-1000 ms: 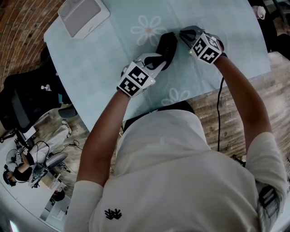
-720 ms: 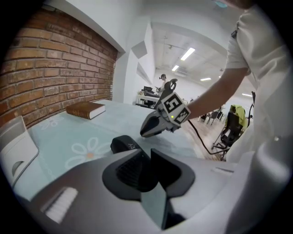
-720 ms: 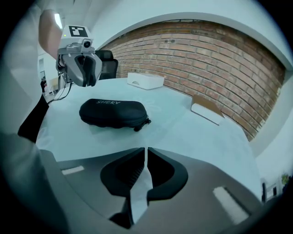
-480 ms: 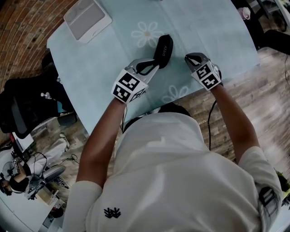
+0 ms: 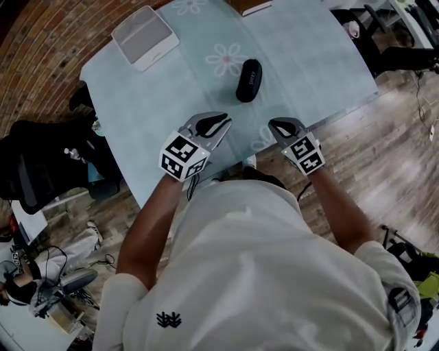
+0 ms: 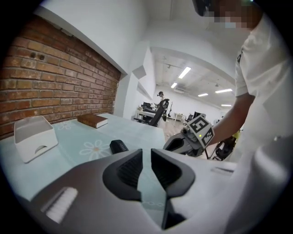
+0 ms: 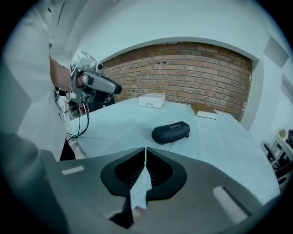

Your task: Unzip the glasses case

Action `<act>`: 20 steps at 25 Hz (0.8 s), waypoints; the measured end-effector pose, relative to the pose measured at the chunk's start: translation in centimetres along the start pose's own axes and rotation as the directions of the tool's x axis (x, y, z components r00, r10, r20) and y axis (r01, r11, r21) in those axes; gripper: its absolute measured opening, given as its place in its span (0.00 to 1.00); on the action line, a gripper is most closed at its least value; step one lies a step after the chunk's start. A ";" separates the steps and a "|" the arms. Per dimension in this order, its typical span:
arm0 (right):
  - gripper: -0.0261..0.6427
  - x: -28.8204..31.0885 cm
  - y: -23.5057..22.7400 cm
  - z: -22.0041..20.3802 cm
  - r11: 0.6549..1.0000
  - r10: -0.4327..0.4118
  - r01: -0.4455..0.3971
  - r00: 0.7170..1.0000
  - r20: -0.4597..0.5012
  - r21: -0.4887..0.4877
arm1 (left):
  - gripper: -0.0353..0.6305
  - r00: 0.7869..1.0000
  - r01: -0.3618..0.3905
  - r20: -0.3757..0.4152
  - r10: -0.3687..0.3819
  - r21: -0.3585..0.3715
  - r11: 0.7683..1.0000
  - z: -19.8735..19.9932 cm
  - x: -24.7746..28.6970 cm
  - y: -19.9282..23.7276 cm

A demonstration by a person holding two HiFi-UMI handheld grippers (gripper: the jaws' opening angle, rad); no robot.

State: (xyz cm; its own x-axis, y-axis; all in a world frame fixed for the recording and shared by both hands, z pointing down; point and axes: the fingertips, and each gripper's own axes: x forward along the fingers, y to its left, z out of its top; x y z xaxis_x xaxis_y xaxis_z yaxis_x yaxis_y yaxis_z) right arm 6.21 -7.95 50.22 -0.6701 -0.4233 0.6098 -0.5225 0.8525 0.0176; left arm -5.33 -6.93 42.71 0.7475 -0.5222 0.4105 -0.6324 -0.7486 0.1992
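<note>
The black glasses case [image 5: 249, 79] lies zipped shut on the pale blue floral table [image 5: 312, 62], by a daisy print. It shows small in the left gripper view [image 6: 119, 146] and broadside in the right gripper view [image 7: 171, 131]. My left gripper [image 5: 225, 123] hovers at the table's near edge, well short of the case, jaws drawn together to a narrow slit with nothing between them [image 6: 146, 157]. My right gripper [image 5: 273, 124] hangs level with it on the right, jaws shut and empty [image 7: 145, 155]. Neither touches the case.
A white open box [image 5: 145, 37] stands at the table's far left corner. A brown book [image 5: 255, 7] lies at the far edge. Wooden floor, a black chair [image 5: 41, 161] and cables lie round the table.
Both grippers have let go of the case and pulled back toward the person, to the near table edge. The case now lies alone, farther from them.
</note>
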 end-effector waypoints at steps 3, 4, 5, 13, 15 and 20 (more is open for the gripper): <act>0.06 -1.5 2.9 0.8 1.000 -0.010 0.010 1.000 0.029 0.009 | 0.15 0.999 0.004 0.038 -0.002 -0.036 0.999 -0.5 -3.0 -1.6; 0.06 -2.0 3.9 1.0 1.000 -0.015 0.014 0.999 0.037 0.010 | 0.15 0.999 0.005 0.052 -0.002 -0.050 0.999 -0.6 -4.1 -2.1; 0.06 -2.4 4.8 1.2 1.000 -0.020 0.020 0.999 0.044 0.013 | 0.15 0.998 0.006 0.066 -0.002 -0.063 0.998 -0.7 -5.1 -2.7; 0.05 -5.4 12.5 2.5 0.998 -0.054 0.053 0.995 0.079 0.022 | 0.15 0.993 -0.008 0.116 0.017 -0.081 0.997 -2.8 -12.9 -6.6; 0.05 -6.0 14.1 2.6 0.998 -0.066 0.064 0.995 0.080 0.025 | 0.15 0.993 -0.013 0.119 0.023 -0.084 0.996 -3.5 -14.4 -7.2; 0.05 -7.4 18.3 3.2 0.996 -0.081 0.077 0.991 0.102 0.041 | 0.15 0.992 -0.015 0.127 0.026 -0.084 0.996 -5.3 -17.8 -8.7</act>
State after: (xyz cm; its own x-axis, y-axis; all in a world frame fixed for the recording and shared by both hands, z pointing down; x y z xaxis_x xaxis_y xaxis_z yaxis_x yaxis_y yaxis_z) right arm -0.10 9.77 43.50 -0.6758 -0.5203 0.5221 -0.5939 0.8039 0.0324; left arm -14.16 11.04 38.39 0.7508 -0.5888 0.2994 -0.6584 -0.7039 0.2667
